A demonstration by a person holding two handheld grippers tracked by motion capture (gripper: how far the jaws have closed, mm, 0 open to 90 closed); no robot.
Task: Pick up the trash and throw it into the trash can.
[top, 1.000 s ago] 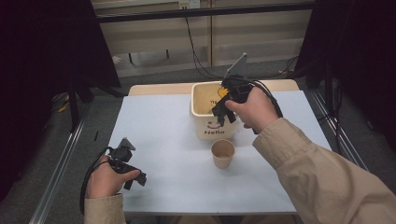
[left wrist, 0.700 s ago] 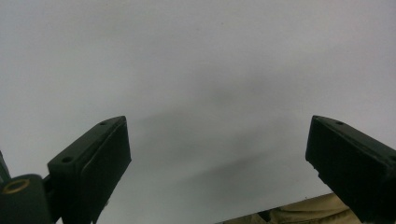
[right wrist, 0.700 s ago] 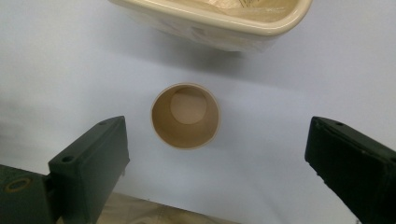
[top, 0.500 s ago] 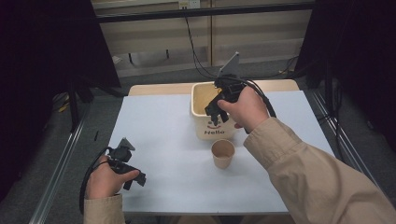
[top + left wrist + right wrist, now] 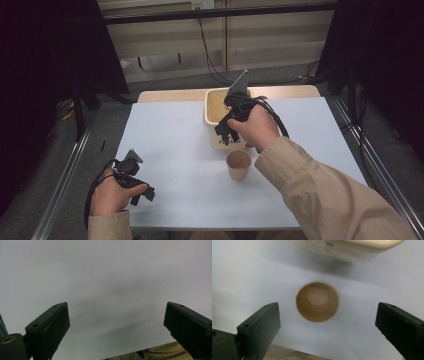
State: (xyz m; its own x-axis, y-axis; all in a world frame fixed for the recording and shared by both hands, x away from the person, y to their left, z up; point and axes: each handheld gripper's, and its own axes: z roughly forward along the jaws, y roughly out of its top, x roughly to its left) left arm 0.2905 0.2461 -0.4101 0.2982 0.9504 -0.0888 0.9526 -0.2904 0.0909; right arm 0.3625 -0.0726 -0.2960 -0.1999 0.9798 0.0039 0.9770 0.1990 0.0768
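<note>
Cup [image 5: 317, 301] upright, mouth up, seemingly empty | right gripper [image 5: 327, 322] fingers spread above | left gripper [image 5: 117, 322] fingers spread

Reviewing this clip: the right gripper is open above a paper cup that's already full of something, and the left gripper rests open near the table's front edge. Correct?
Not quite: the paper cup is empty. The right gripper view looks straight into it and shows its bare bottom. The rest holds: the right gripper is open above the cup, and the left gripper rests open near the front edge of the table.
</note>
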